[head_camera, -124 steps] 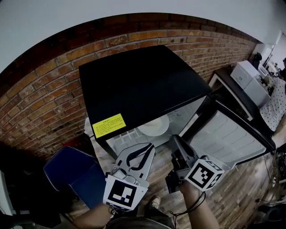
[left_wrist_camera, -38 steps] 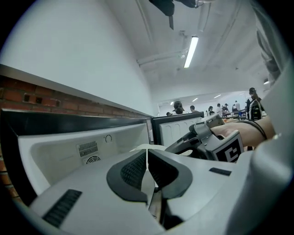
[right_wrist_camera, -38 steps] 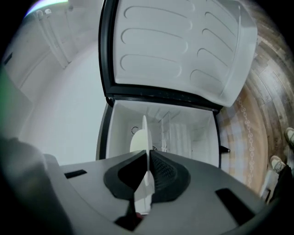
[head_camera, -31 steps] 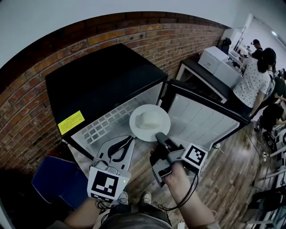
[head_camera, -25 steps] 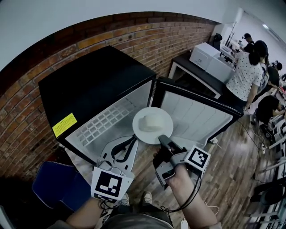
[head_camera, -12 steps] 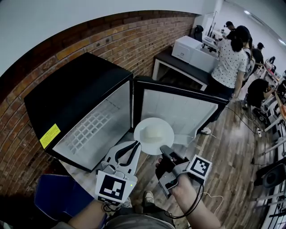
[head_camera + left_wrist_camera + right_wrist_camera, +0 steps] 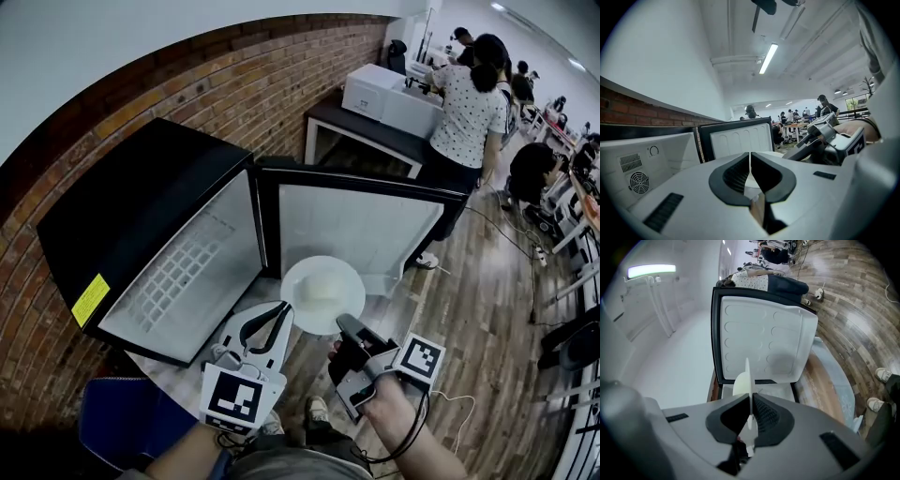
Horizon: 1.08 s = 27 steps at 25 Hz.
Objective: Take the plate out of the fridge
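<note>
The black fridge stands at the left with its door swung wide open and a wire shelf bare inside. A white plate hangs outside the fridge, in front of the door's lower edge. My right gripper is shut on the plate's near rim. In the right gripper view the plate shows edge-on, pinched between the right gripper's pads, with the door behind. My left gripper hovers just left of the plate, empty. In its own view the left gripper's tips meet.
A brick wall runs behind the fridge. A dark table with a white box stands past the door, and people work at the back right. A blue seat is at the lower left. Wooden floor spreads to the right.
The plate, held by my right gripper, has come out of the fridge and now sits in front of the open door. The view has swung right. The left gripper stays alongside.
</note>
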### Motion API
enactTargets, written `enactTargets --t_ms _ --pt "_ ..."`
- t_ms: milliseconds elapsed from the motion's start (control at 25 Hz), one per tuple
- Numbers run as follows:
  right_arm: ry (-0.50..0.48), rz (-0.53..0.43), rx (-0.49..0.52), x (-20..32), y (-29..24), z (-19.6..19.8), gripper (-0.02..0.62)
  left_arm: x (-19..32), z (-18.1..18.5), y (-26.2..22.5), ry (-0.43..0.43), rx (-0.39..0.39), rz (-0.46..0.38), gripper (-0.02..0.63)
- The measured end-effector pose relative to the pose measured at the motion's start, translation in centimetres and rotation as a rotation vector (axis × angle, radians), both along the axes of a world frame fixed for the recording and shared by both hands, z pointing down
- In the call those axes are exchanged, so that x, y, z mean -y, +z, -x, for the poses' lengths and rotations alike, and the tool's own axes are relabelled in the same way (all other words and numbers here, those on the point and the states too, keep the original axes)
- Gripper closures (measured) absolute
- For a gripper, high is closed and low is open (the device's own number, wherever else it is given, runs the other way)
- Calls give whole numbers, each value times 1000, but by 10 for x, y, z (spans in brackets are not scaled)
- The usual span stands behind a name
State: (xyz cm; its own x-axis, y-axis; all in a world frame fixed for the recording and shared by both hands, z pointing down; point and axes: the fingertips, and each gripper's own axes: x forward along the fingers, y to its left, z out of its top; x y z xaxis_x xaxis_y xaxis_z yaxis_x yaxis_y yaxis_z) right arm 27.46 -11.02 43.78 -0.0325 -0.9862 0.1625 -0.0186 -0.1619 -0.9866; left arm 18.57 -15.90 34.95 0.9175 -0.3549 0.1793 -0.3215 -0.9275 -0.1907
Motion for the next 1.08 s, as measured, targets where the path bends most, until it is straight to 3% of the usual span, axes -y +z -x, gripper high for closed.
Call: enactTargets --t_ms 1080 --pt "-28 -43 7 -6 -13 -4 561 -14 4 -10 -30 -8 -21 581"
